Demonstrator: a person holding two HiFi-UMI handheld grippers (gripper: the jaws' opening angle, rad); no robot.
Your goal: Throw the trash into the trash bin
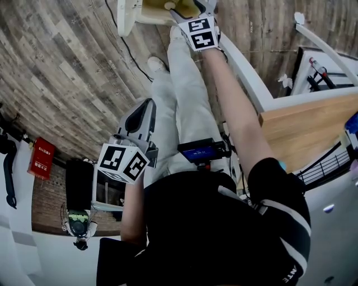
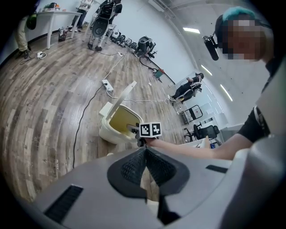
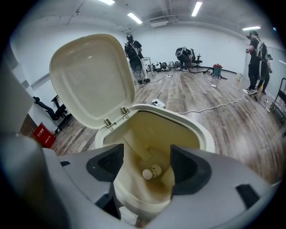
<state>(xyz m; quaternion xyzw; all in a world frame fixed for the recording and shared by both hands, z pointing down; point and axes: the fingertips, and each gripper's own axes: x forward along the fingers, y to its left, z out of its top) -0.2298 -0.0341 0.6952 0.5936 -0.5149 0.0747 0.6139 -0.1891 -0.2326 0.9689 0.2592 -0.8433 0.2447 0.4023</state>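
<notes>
A cream trash bin [image 3: 196, 129] stands on the wooden floor with its lid [image 3: 91, 76] flipped up. My right gripper [image 3: 147, 163] hangs just over the bin's mouth, jaws wide open and nothing touching the pads. Far below them, deep inside the bin, is a small pale cylindrical piece of trash [image 3: 151, 172]. In the head view the right gripper [image 1: 182, 8] reaches out at arm's length to the bin [image 1: 151, 11]. My left gripper [image 1: 145, 106] stays near my body, shut and empty; its pads meet in the left gripper view [image 2: 146, 150], which also shows the bin [image 2: 117, 123].
A power strip [image 2: 107, 85] with a dark cable lies on the floor behind the bin. A wooden tabletop [image 1: 302, 128] on a white frame stands at my right. A red box [image 1: 42, 158] sits by the wall. People and office chairs are far back.
</notes>
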